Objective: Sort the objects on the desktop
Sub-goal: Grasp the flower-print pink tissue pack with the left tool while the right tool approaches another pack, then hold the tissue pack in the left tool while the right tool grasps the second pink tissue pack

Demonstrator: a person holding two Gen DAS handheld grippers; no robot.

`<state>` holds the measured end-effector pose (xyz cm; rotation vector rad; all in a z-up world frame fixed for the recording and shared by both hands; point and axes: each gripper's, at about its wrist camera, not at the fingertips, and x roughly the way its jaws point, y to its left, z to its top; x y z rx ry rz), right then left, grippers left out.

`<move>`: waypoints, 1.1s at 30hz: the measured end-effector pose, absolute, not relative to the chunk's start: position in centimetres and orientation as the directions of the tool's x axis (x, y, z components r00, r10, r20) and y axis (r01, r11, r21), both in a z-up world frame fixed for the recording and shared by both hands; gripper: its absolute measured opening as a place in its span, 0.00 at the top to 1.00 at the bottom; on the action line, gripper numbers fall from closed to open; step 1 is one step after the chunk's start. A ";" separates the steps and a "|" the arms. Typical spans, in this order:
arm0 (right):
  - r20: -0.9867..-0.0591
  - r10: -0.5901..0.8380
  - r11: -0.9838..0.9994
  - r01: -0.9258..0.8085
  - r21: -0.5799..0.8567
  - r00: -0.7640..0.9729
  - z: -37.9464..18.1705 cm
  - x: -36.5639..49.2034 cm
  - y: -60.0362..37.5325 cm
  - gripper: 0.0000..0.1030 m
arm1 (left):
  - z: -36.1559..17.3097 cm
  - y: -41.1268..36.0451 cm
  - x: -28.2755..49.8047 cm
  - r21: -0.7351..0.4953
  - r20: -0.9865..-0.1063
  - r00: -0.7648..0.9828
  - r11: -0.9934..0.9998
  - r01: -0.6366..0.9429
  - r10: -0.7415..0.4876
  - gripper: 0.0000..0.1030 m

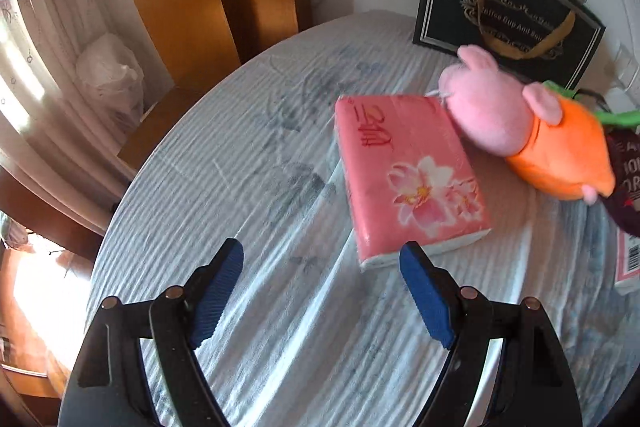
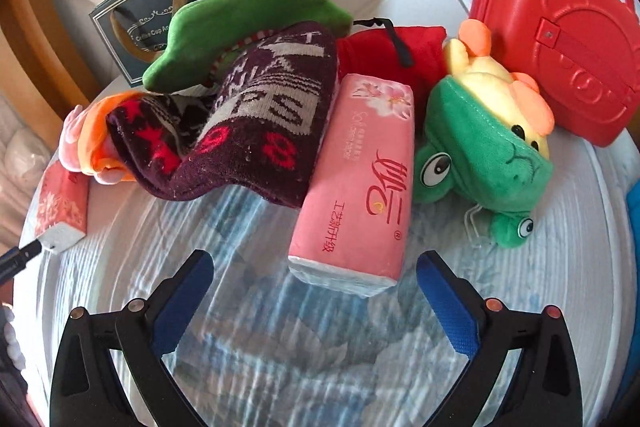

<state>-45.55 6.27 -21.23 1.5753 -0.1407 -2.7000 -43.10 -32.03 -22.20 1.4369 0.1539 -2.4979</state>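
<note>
Your left gripper (image 1: pixel 322 259) | fingers wide, ribbed blue pads bare, over ridged pale tablecloth (image 1: pixel 248 163) | glossy pink tissue pack (image 1: pixel 412 179) just ahead, soft pink plush pig (image 1: pixel 492 107) against its far corner || your right gripper (image 2: pixel 314 271) | wide, empty | second tissue pack (image 2: pixel 360 183) ahead, between knitted maroon cloth (image 2: pixel 256 115) and fuzzy green frog plush (image 2: pixel 480 147).

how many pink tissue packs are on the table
2. One tissue pack lies in the middle between the dark knitted sock and the green frog plush. The other pack lies left, beside the pink pig plush. More may hide under the pile.
</note>
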 end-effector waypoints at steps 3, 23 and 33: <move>-0.868 -0.054 -0.996 -0.036 0.082 -0.494 -21.0 -45.4 6.4 0.00 | -20.5 -30.5 -45.0 0.036 -0.844 -0.513 -0.972 0.233 -0.155 0.21; -0.899 -0.057 -0.995 -0.052 0.088 -0.434 -24.1 -48.2 6.7 0.00 | -29.2 -30.6 -52.0 -0.015 -0.957 -0.284 -0.966 0.258 -0.061 0.00; -0.870 0.041 -0.992 -0.124 0.024 -0.492 -27.6 -47.3 7.6 0.00 | -29.9 -30.5 -48.5 -0.015 -0.889 -0.445 -0.965 0.261 -0.106 0.00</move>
